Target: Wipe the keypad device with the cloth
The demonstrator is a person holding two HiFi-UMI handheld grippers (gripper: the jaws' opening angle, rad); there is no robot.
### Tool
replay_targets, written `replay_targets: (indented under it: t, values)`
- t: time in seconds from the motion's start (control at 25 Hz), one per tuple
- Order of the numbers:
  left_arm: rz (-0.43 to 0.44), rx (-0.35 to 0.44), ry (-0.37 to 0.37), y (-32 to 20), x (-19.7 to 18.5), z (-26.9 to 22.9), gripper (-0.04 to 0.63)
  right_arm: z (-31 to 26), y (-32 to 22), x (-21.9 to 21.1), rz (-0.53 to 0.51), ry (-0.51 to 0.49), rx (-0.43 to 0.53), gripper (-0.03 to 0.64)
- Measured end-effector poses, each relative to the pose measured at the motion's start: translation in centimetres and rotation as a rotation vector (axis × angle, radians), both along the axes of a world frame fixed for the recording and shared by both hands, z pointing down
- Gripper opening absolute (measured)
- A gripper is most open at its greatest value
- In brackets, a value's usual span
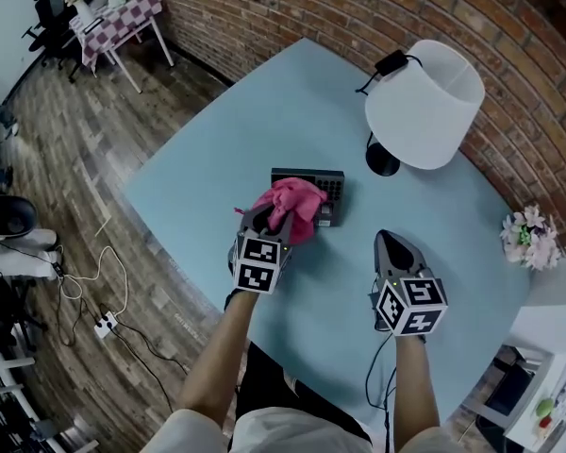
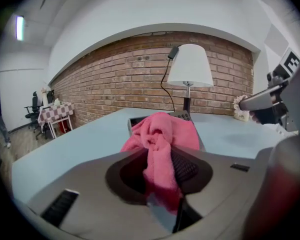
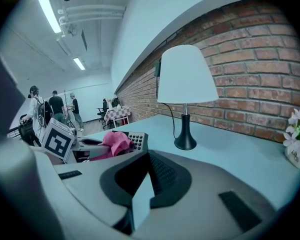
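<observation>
Pale blue counter [image 1: 217, 149] seen from above, set in a room with a wood floor and a curving brick wall [image 1: 358, 8]. Nearest the viewer, a person's two bare forearms reach forward, each hand holding a grey gripper topped with a cube of square markers. The left gripper [image 1: 267, 223] has its fingers [image 2: 190, 169] closed on a bunched pink cloth [image 1: 294, 206], which spills out past the tips. The cloth rests on the near left part of a dark keypad device [image 1: 328, 192] lying flat near the middle of the counter, with rows of keys showing at its right side. The right gripper [image 1: 389, 242] hovers well apart to the right, its fingers [image 3: 162, 174] pressed together with nothing between them. Farther back stands a table lamp [image 1: 424, 97] with a white shade and black base, and a small bunch of flowers [image 1: 528, 237] sits at the far right edge. The wiping step looks to be under way or just starting. The next move likely calls for dragging the cloth across the keys with light downward pressure, perhaps with the right gripper steadying the device so it does not slide.
</observation>
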State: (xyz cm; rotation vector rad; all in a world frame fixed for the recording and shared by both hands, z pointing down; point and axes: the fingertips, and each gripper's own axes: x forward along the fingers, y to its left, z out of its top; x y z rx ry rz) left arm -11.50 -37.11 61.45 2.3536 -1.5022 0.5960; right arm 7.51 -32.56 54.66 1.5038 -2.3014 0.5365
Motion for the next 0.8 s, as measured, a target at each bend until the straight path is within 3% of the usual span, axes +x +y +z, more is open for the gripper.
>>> replay_targets:
  t: [0.32,0.8]
  values:
    - [-0.008,0.056,-0.017,-2.9,-0.4,-3.1,0.147,-1.0,0.2,-1.2,-0.012,-0.001,0.015,0.015]
    - [0.099,0.048,-0.010,-3.7,6.7,-3.3,0.147,-1.3,1.5,2.2,0.043,0.004,0.005,0.015]
